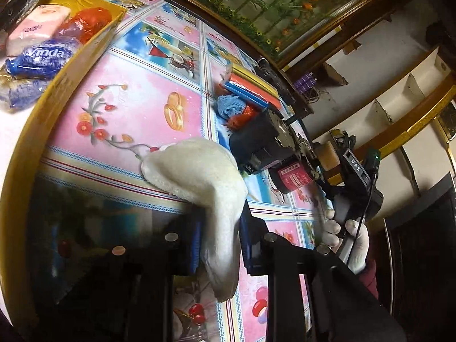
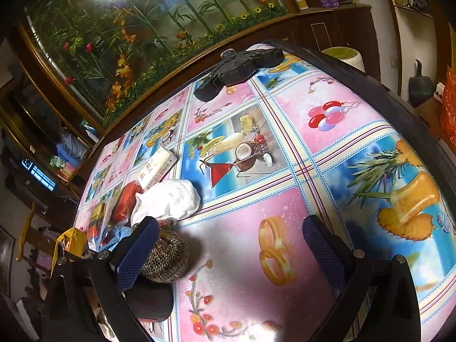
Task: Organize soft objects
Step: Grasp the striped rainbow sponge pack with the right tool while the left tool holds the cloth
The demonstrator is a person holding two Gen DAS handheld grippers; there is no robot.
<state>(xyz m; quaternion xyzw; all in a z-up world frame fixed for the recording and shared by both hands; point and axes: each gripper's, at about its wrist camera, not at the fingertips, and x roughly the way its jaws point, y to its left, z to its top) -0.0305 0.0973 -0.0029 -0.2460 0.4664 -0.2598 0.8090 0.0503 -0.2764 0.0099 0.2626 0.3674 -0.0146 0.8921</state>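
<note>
Left wrist view: left gripper (image 1: 221, 245) pinches a white fleecy cloth (image 1: 199, 182), limp and light, draping over the near tablecloth (image 1: 128, 119); grip mid-fold. Yellow box (image 1: 85, 54) far left. Right gripper (image 2: 230, 245): jaws spread, empty.

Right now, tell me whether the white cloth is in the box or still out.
Out. The white cloth hangs from the shut left gripper above the table, apart from the yellow box that holds the other packs.
</note>
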